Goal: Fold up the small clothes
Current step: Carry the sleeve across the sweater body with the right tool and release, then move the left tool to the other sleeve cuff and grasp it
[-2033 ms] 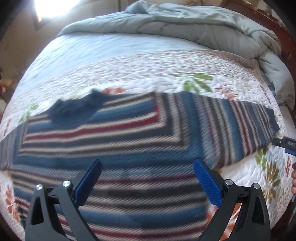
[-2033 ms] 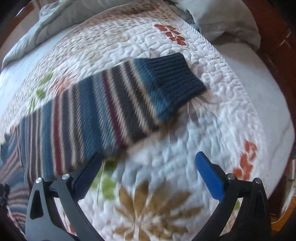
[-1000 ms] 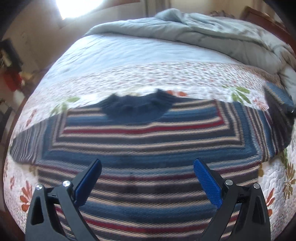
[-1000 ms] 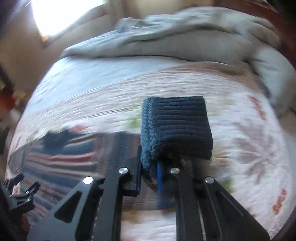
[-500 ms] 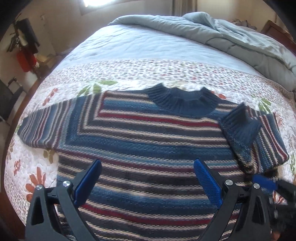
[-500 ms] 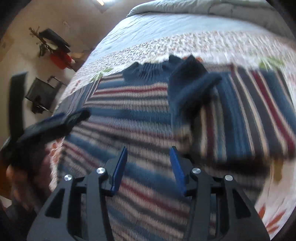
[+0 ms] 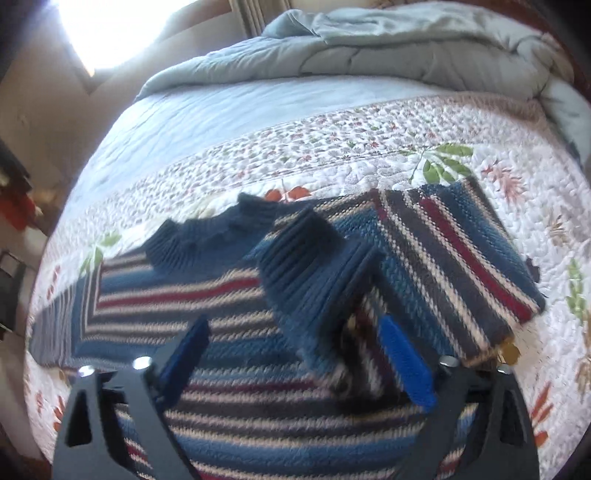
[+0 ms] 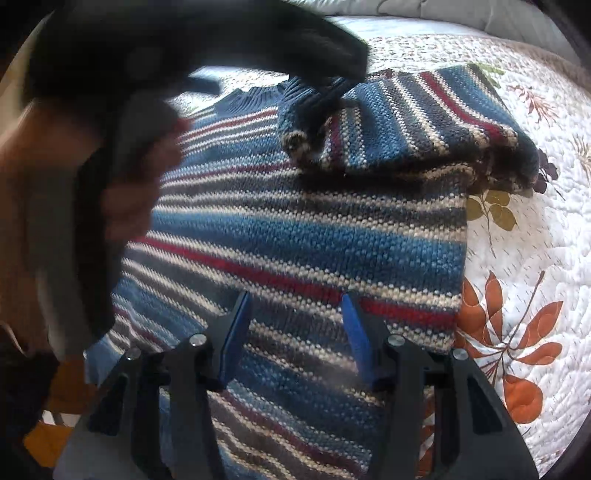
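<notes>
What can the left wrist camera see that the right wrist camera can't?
Only the left wrist view shows the window, the whole grey comforter and the sweater's unfolded sleeve. Only the right wrist view shows the person's hand and the orange leaf print. Both show the striped sweater with one sleeve folded across it, on the floral quilt.
</notes>
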`<action>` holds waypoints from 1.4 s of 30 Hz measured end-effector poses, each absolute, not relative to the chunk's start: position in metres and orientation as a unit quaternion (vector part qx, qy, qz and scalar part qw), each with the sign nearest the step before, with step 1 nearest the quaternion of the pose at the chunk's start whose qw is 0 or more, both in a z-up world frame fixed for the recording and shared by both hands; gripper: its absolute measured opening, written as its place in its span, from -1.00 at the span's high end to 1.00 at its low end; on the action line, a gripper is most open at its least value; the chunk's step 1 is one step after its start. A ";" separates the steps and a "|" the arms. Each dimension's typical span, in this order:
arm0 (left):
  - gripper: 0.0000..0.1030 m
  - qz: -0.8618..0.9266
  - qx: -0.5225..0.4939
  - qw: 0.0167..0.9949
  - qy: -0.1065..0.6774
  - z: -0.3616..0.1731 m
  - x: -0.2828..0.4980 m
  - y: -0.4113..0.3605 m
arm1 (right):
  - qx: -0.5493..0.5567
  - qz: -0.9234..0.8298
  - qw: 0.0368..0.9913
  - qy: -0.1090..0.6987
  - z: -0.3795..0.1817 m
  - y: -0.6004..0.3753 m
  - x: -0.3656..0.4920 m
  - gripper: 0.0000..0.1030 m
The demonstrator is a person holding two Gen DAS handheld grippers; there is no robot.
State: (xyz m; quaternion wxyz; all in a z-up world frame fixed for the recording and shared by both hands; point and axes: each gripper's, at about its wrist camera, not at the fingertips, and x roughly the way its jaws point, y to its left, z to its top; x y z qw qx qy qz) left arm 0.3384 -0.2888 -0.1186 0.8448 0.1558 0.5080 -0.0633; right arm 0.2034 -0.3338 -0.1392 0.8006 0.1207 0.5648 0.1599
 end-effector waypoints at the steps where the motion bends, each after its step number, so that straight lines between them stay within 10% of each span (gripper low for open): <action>1: -0.47 -0.061 0.160 0.841 0.514 -0.122 0.342 -0.293 | 0.122 0.160 0.800 0.566 -0.140 -0.335 0.203 -0.03; 8: 0.67 -0.068 0.146 0.809 0.565 -0.158 0.361 -0.294 | 0.168 0.157 0.791 0.566 -0.145 -0.359 0.199 -0.04; 15: 0.82 -0.057 0.073 0.841 0.533 -0.141 0.365 -0.251 | 0.169 0.147 0.792 0.568 -0.138 -0.370 0.197 -0.12; 31: 0.71 -0.015 -0.057 0.859 0.509 -0.122 0.391 -0.053 | 0.149 0.150 0.796 0.567 -0.144 -0.331 0.208 -0.17; 36: -0.22 -0.015 -0.127 0.856 0.501 -0.130 0.367 -0.005 | 0.147 0.142 0.792 0.575 -0.152 -0.331 0.211 -0.18; 42: -0.28 0.000 -0.139 0.836 0.531 -0.142 0.366 0.016 | 0.138 0.139 0.791 0.579 -0.156 -0.326 0.212 -0.20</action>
